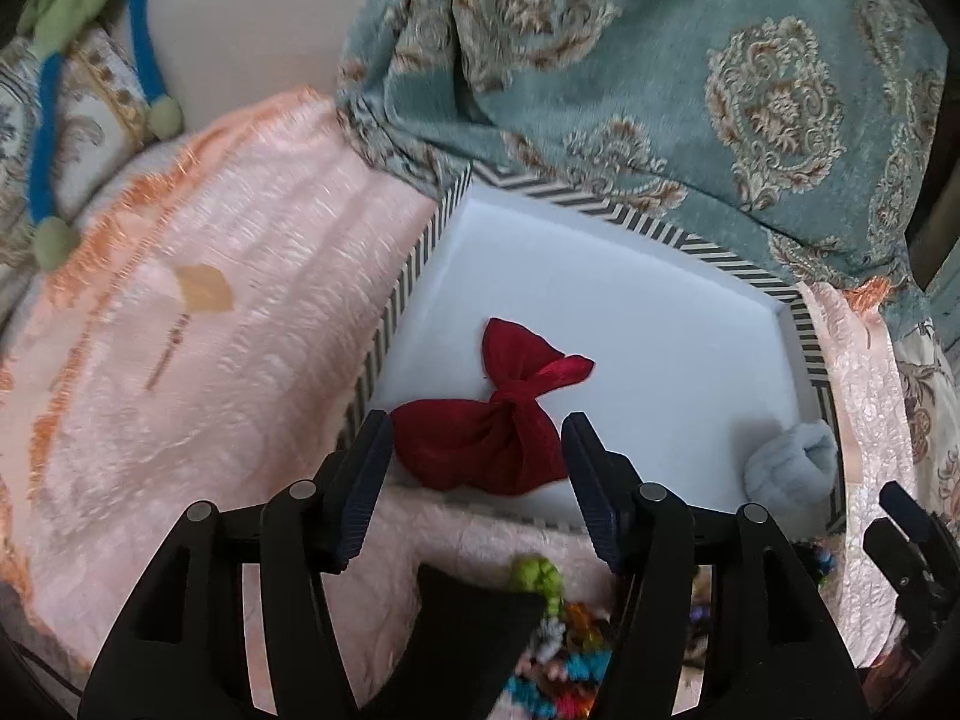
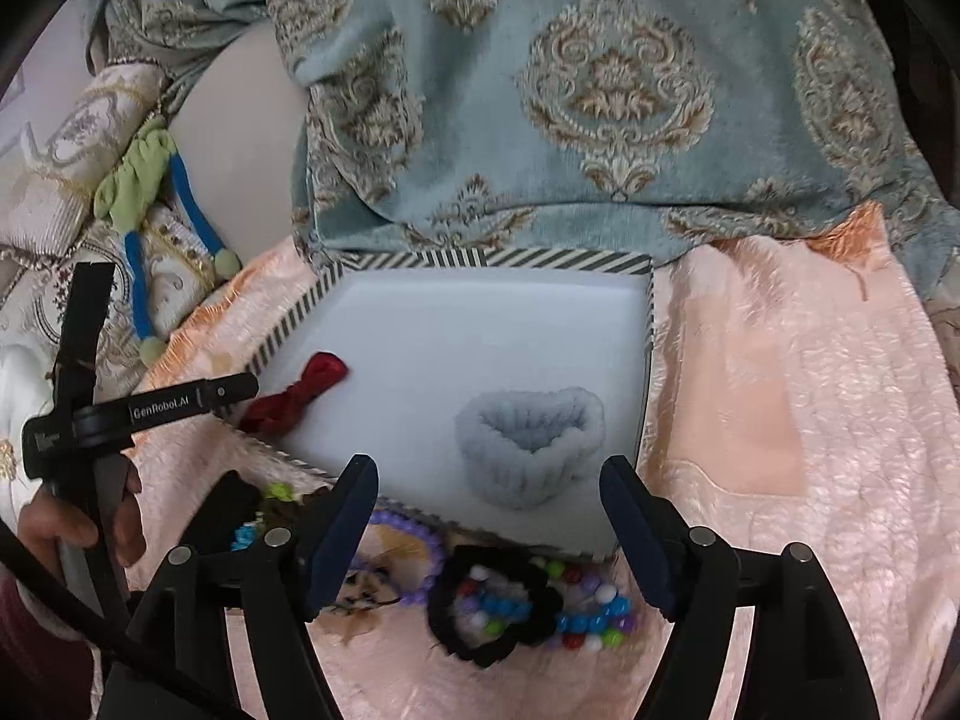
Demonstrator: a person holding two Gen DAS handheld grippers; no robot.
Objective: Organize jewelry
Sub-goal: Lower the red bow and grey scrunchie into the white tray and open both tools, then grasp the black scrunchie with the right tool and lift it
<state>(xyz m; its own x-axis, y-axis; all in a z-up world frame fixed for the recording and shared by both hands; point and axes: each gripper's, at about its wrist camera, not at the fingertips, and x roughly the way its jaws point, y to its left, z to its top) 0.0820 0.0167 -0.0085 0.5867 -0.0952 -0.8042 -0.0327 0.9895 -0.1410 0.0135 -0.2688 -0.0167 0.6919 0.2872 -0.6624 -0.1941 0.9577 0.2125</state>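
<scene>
Scrunchies [image 2: 531, 447] inside striped-rim tray [image 2: 492, 258]; both grippers' fingers [image 1: 366, 480] released, centre free.

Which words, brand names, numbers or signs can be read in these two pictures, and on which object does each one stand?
"GenRobot.AI": white letters on the black bar of the left gripper, as the right wrist view shows it.
A second small white mark at the bar's near end, by the hand: too small to read.
Left wrist view: no text at all.
</scene>
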